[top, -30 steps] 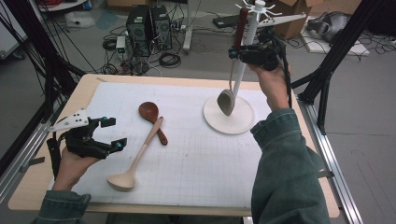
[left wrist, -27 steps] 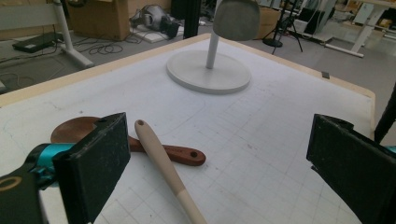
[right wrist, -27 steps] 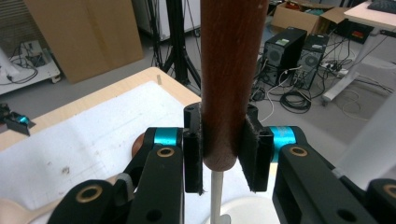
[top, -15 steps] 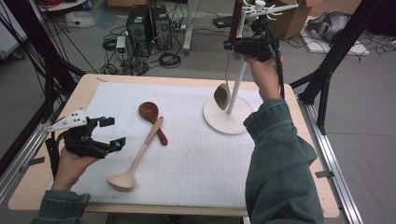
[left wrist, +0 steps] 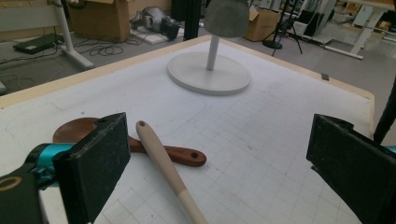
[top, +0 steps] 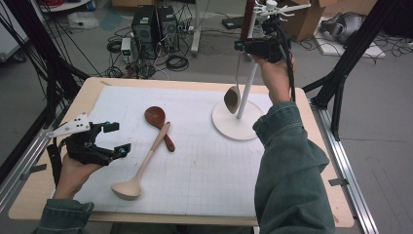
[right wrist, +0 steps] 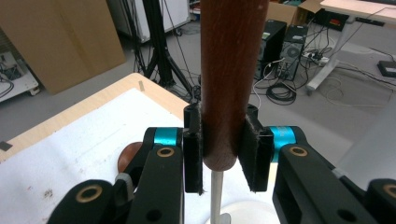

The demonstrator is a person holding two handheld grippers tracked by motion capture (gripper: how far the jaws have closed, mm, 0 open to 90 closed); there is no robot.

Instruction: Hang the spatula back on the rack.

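Observation:
My right gripper (top: 251, 45) is held high beside the white stand's pole (top: 247, 83), shut on the brown wooden handle (right wrist: 231, 70) of a ladle. The ladle hangs down from the jaws, and its grey bowl (top: 232, 99) hovers just above the stand's round base (top: 238, 127). The stand's hooks (top: 272, 7) spread out just above the gripper. My left gripper (top: 117, 138) rests near the table's left edge, open with nothing between its pads (left wrist: 100, 161). In front of it a dark wooden spoon (left wrist: 159, 151) lies under a pale wooden spoon (left wrist: 163, 163), the two crossed.
A white gridded mat (top: 209, 175) covers most of the wooden table (top: 92, 90). Black frame posts (top: 53, 63) stand at the left and right. Computer towers (top: 156, 24), cables and cardboard boxes sit on the floor beyond the far edge.
My right gripper has shifted slightly up and to the left with the ladle in it. The left gripper and both wooden spoons have stayed put.

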